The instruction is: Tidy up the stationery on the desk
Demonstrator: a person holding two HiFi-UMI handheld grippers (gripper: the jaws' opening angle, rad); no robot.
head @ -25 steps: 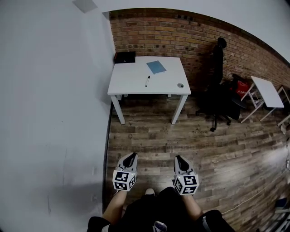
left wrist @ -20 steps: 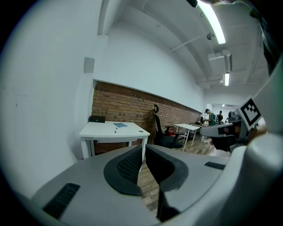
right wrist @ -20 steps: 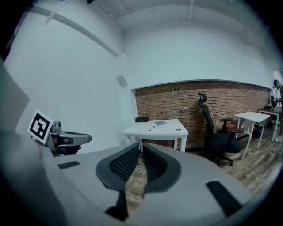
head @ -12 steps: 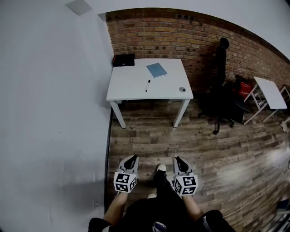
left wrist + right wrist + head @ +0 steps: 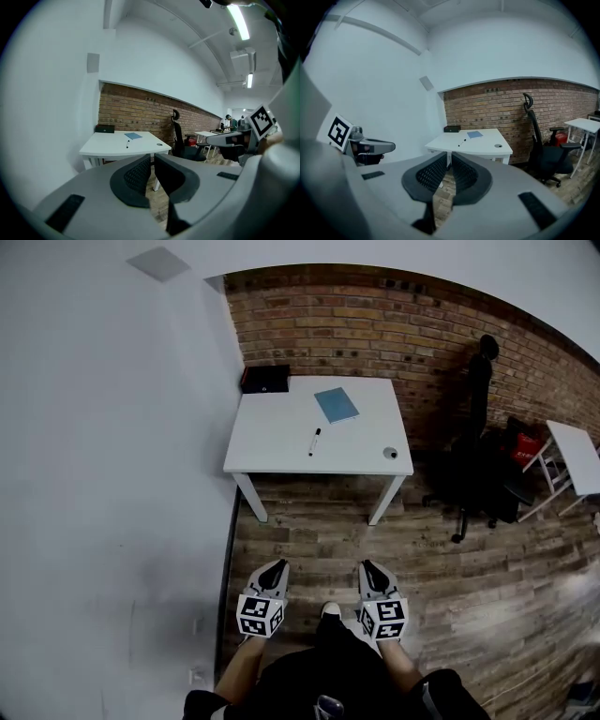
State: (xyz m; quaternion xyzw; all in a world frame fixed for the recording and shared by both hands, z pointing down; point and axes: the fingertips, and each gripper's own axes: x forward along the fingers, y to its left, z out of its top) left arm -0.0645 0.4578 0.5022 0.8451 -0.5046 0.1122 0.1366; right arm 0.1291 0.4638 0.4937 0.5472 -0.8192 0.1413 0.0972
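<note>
A white desk (image 5: 281, 442) stands against the brick wall, some way ahead of me. On it lie a blue notebook (image 5: 336, 404), a black-and-white marker pen (image 5: 315, 441), a small round grey item (image 5: 390, 453) near the right front corner and a black box (image 5: 265, 379) at the back left corner. The desk also shows in the left gripper view (image 5: 105, 143) and the right gripper view (image 5: 483, 145). My left gripper (image 5: 275, 569) and right gripper (image 5: 368, 571) are held side by side over the wooden floor, well short of the desk. Both are shut and hold nothing.
A black office chair (image 5: 478, 465) stands right of the desk, with a red item (image 5: 527, 442) and a second white table (image 5: 579, 456) further right. A white wall (image 5: 112, 474) runs along the left. My legs and a shoe (image 5: 329, 611) show below.
The desk has drawn nearer and sits lower in the head view as I walk toward it. Both grippers stay shut, side by side.
</note>
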